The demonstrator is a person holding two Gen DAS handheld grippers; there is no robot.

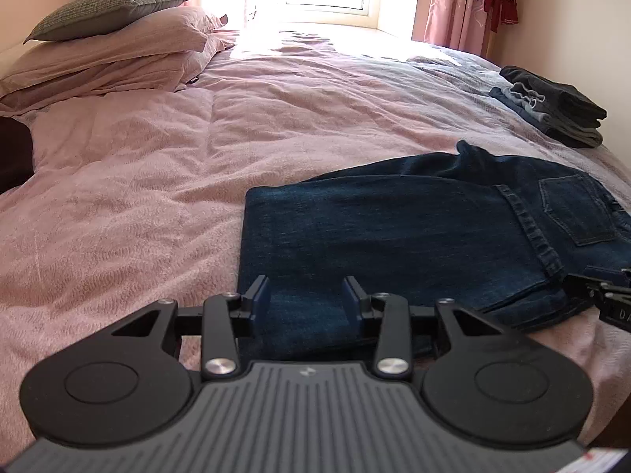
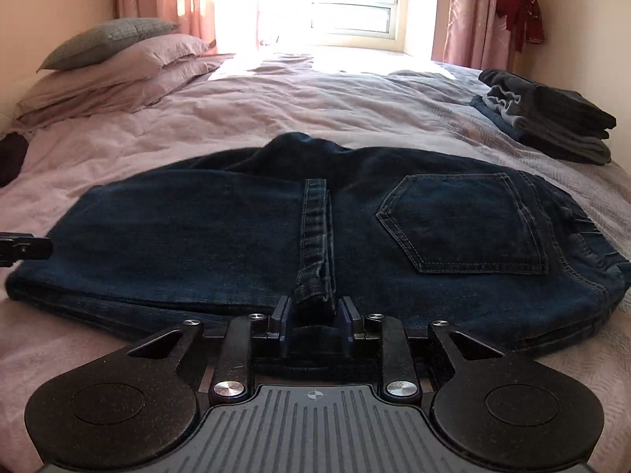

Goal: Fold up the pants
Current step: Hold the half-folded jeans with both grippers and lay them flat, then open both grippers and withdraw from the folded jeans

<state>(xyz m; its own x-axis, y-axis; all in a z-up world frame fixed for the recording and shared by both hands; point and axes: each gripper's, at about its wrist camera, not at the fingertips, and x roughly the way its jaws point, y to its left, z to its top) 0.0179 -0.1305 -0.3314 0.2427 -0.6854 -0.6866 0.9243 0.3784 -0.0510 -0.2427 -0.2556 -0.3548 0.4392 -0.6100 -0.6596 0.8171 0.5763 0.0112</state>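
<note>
Folded jeans (image 2: 236, 236) lie on the bed's (image 1: 118, 197) near right part. Left gripper (image 1: 307, 295) stands open over their left end; right gripper (image 2: 313, 315) open, hem between its jaws, unpinched.

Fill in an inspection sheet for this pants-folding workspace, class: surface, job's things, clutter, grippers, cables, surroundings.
Surface: bed with a wrinkled pink cover.
Job's things: dark blue jeans lie folded across the near part of the bed, back pocket up, hem ends lying on top near the middle.
Clutter: stack of folded dark clothes at the far right of the bed; a dark item at the bed's left edge, unclear what.
Grippers: left gripper open over the jeans' left part; right gripper open, with the hem ends between its fingers, pads apart from them.
Cables: nothing seen.
Surroundings: pillows stacked far left, bright window with pink curtains, red garment hanging at the right wall.
</note>
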